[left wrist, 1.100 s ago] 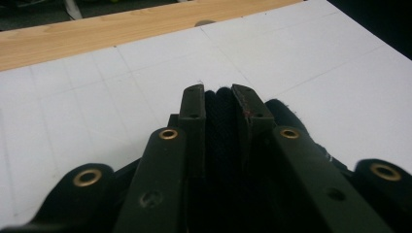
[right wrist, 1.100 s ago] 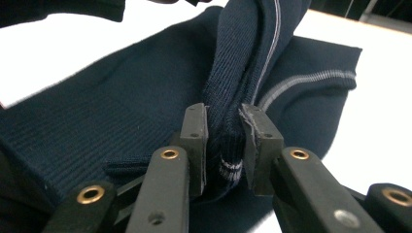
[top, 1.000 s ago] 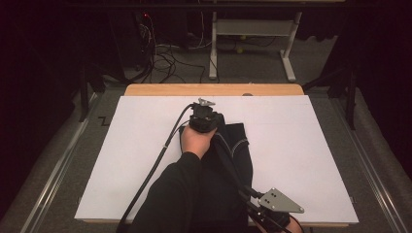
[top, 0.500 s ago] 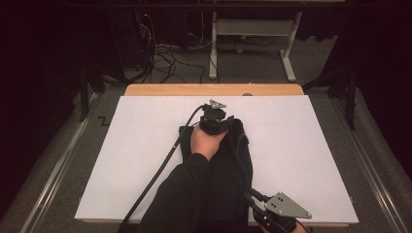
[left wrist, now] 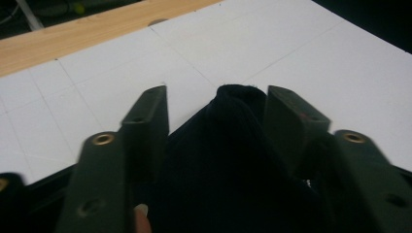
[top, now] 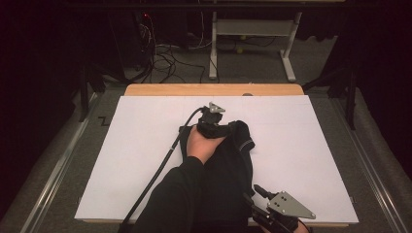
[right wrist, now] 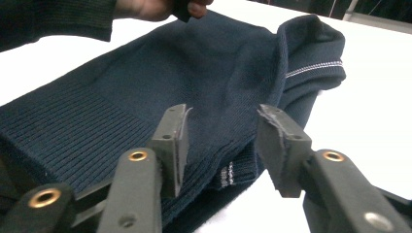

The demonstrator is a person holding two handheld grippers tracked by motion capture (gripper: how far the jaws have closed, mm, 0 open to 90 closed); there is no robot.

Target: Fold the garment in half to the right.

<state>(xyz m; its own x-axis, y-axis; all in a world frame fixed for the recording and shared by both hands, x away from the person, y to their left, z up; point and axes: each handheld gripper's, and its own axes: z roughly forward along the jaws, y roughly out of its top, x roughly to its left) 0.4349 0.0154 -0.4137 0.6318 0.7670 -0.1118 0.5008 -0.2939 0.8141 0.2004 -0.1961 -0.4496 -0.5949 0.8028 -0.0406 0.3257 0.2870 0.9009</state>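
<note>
Sweater (top: 228,160) between spread left tongs (left wrist: 217,104); right tongs (right wrist: 221,128) spread over its hem.

A sweater (top: 228,165) lies on the white sheet (top: 311,160) covering the table (top: 214,90), running from the centre toward 6 o'clock. The left gripper (top: 213,122) sits at the sweater's 12 o'clock end, cloth between its jaws. The right gripper (top: 265,199) is at 5 o'clock, beside the sweater's near edge.

Lab: black curtains (top: 43,58), floor cables (top: 165,56), white table (top: 301,145)
</note>
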